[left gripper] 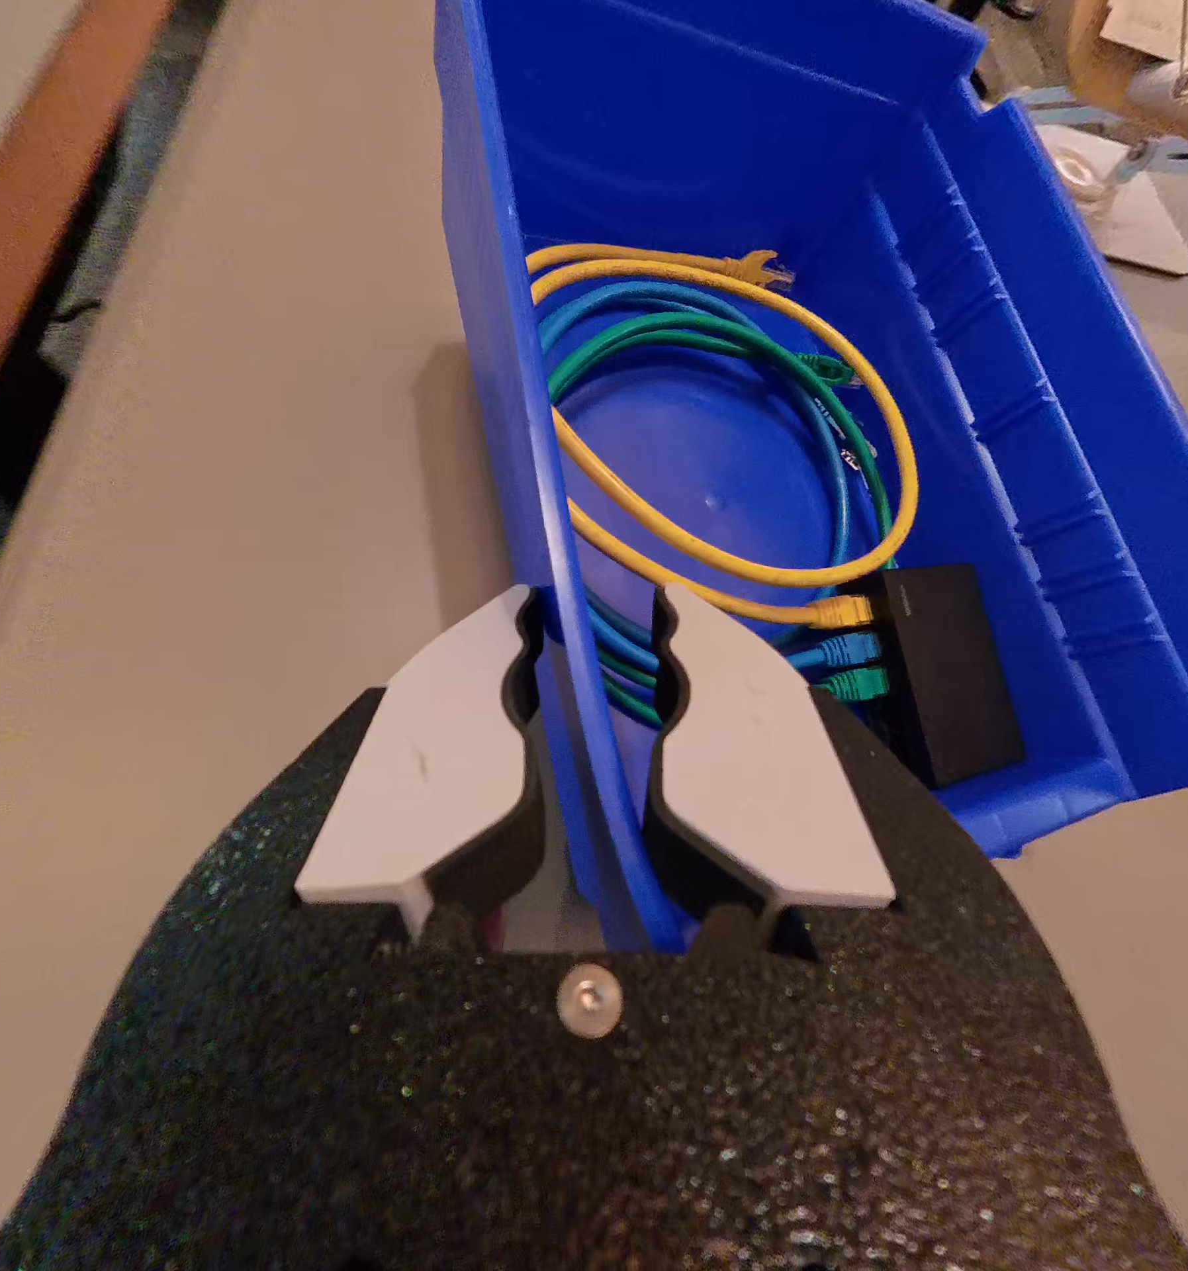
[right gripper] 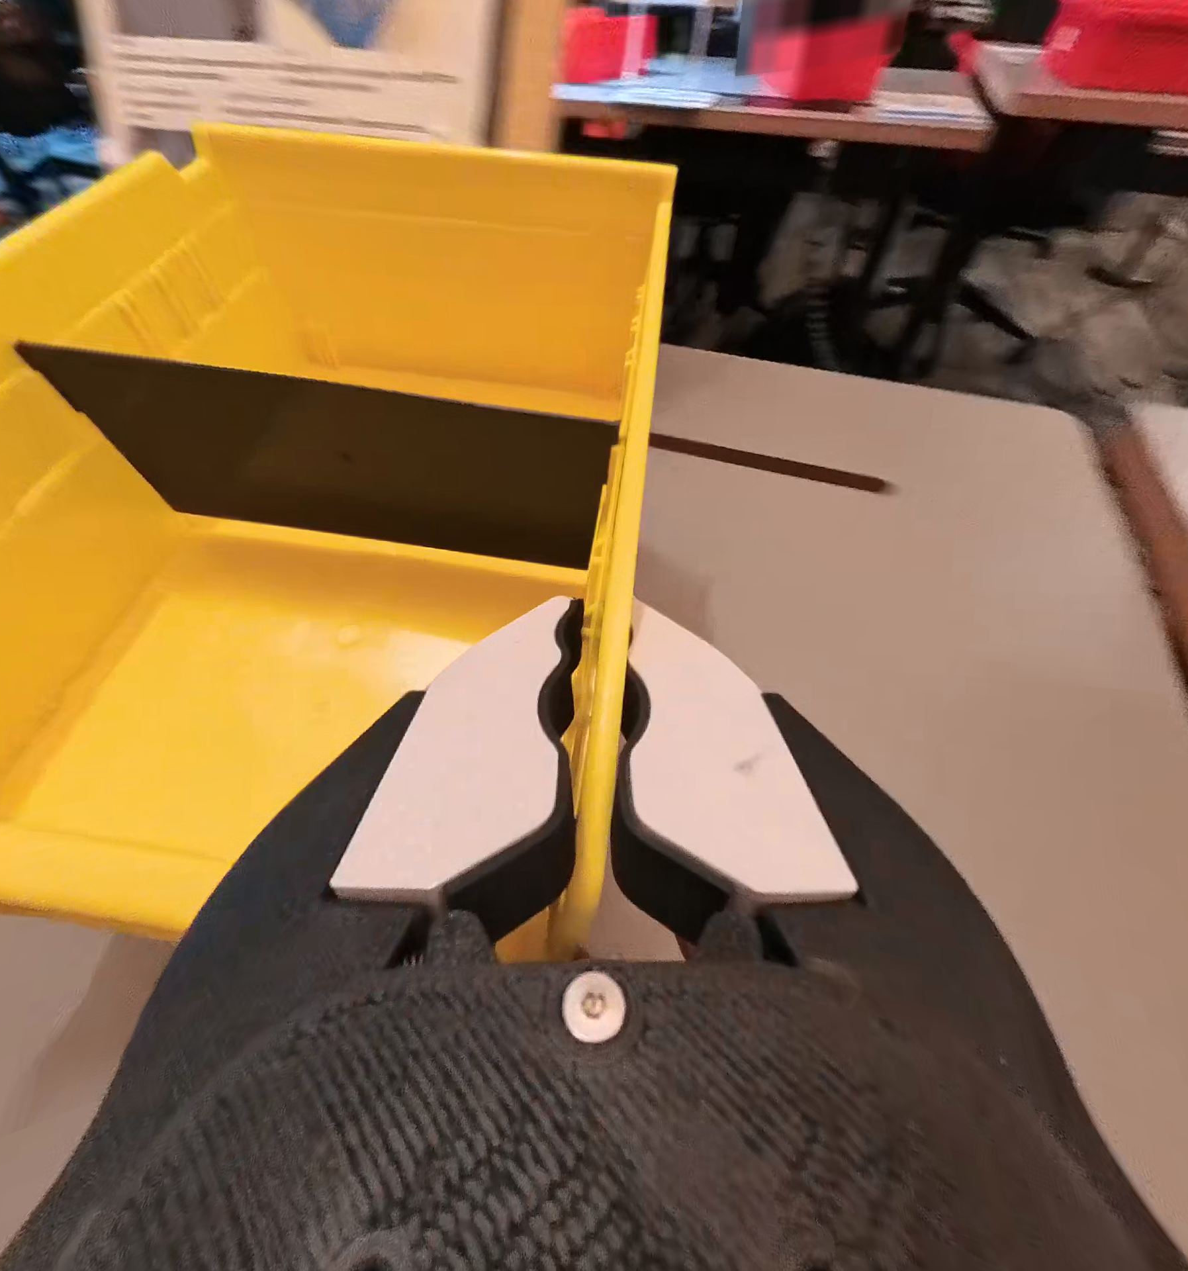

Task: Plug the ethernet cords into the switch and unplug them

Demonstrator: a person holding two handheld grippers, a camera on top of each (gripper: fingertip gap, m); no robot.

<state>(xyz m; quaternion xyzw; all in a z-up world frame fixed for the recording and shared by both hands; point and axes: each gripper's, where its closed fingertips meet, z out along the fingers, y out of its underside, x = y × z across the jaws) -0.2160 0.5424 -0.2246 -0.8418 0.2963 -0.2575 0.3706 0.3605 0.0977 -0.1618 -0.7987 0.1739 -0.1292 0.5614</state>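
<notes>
A blue bin (left gripper: 749, 137) stands on the grey table and holds a black switch (left gripper: 941, 674) in its near right corner. A yellow cord (left gripper: 907, 468), a blue cord (left gripper: 845, 509) and a green cord (left gripper: 715, 323) lie coiled in it, each with one end plugged into the switch. The free yellow plug (left gripper: 763, 265) and green plug (left gripper: 828, 371) lie loose further back. My left gripper (left gripper: 594, 598) is shut on the blue bin's left wall. My right gripper (right gripper: 601, 609) is shut on the right wall of a yellow bin (right gripper: 405, 227).
The yellow bin has a black divider (right gripper: 343, 461) across its middle, and its near compartment shows nothing inside. The grey table (right gripper: 886, 653) extends to the right of it, with an edge (right gripper: 1168, 550) at far right. Red boxes (right gripper: 818, 48) sit on tables behind.
</notes>
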